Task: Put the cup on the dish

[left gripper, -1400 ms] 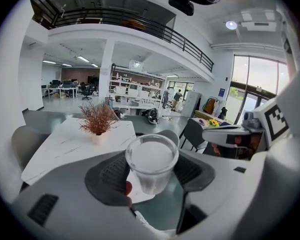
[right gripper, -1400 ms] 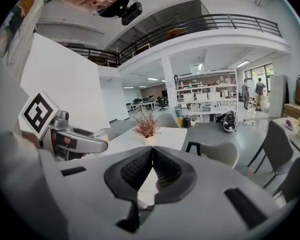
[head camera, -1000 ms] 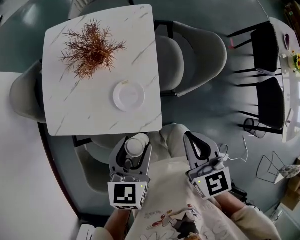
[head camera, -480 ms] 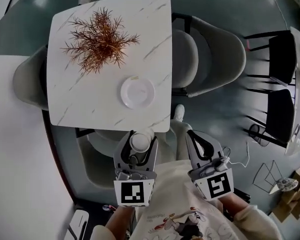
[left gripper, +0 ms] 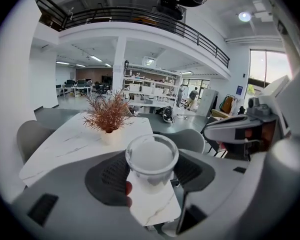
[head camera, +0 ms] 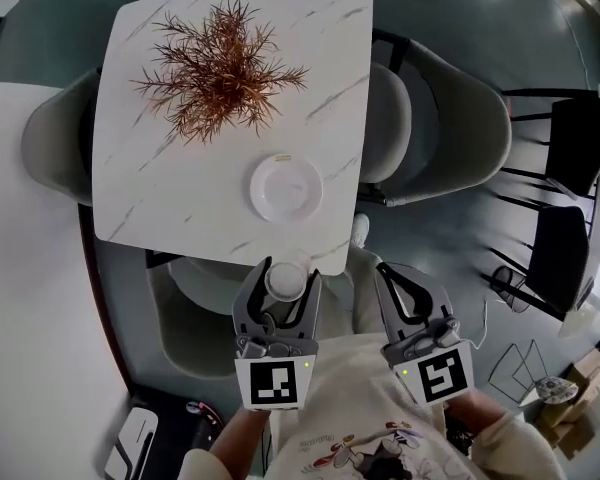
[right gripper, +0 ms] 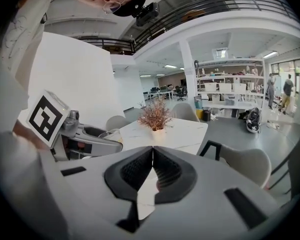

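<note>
Head view looks down on a big white table [head camera: 170, 198] with grey chairs [head camera: 450, 118] around it. A spiky brown plant [head camera: 220, 63] stands on the far part of the table. The left gripper [head camera: 283, 284] and the right gripper [right gripper: 153, 166] hang side by side, just off the near edge. The right fingers are pressed together. The round white dish [head camera: 286, 188] lies on the table near that edge. The left fingers squeeze the clear cup [left gripper: 152, 159], upright, close to the dish but not over it.
</note>
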A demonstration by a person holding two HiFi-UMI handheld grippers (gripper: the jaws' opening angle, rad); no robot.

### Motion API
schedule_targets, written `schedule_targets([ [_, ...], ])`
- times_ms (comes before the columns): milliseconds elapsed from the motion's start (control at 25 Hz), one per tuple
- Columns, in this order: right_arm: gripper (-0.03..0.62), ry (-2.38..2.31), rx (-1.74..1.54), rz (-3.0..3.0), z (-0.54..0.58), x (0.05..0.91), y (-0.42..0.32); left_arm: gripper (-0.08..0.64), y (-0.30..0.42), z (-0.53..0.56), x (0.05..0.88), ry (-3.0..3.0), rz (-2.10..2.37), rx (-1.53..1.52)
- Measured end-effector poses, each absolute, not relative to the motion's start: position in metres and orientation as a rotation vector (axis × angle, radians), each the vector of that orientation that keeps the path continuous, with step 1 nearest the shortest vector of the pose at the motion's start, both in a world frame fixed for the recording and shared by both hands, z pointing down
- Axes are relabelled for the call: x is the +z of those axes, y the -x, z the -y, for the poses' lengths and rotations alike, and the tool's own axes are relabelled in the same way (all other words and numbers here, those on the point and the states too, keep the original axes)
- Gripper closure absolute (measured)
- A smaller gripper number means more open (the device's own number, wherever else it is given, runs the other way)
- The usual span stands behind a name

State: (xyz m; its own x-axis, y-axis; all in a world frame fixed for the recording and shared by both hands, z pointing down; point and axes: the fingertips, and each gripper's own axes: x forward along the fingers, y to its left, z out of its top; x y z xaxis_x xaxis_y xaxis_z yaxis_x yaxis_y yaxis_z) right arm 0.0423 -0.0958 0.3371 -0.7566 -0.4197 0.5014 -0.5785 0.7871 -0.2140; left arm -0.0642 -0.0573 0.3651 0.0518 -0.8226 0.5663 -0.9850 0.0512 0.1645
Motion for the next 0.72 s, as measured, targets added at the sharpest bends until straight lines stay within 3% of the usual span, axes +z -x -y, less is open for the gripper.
schedule_targets([
  [720,0.588,-0.484,0.430,2.545,0.102,0.396,0.007,0.290,0.094,0.076,0.422,-1.859,1.832,0.535],
])
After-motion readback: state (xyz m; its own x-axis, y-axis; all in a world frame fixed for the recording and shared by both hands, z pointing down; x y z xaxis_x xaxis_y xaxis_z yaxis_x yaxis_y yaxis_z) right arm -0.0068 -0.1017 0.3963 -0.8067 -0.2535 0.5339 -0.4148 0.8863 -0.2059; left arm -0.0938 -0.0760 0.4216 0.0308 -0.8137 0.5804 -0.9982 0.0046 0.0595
